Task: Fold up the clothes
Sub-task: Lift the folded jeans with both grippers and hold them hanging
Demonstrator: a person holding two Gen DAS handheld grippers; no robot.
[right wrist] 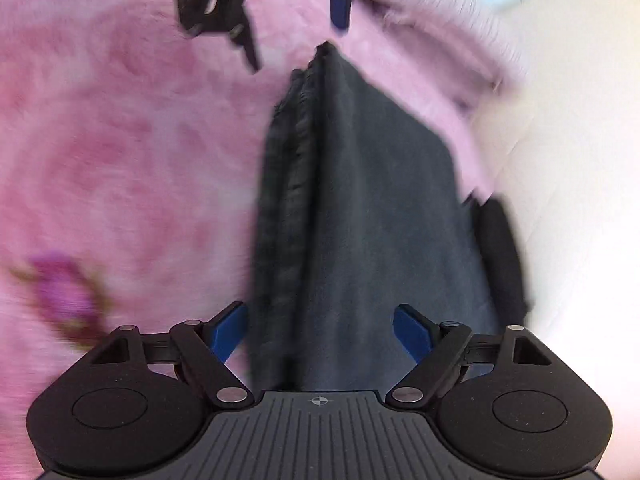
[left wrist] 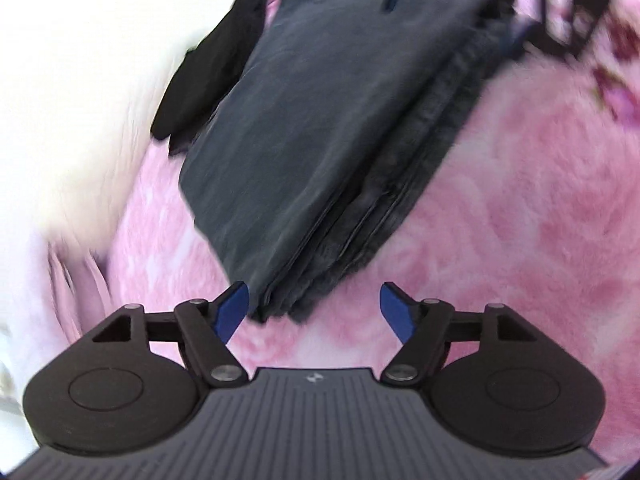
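A dark grey garment (left wrist: 320, 128) lies folded into a thick stack on a pink floral blanket (left wrist: 500, 200). My left gripper (left wrist: 316, 310) is open and empty, just short of the stack's near corner. In the right wrist view the same folded garment (right wrist: 360, 208) runs away from my right gripper (right wrist: 320, 332), which is open and empty with the garment's near end between its blue fingers (right wrist: 412, 332). Each gripper shows at the far end of the other's view: the right one (left wrist: 464, 4) and the left one (right wrist: 288, 4). Both views are motion-blurred.
A black cloth item (left wrist: 212, 64) lies beside the stack, against a white bedding surface (left wrist: 72, 100); it also shows in the right wrist view (right wrist: 500, 256). The pink blanket (right wrist: 120, 160) spreads wide on the other side of the stack.
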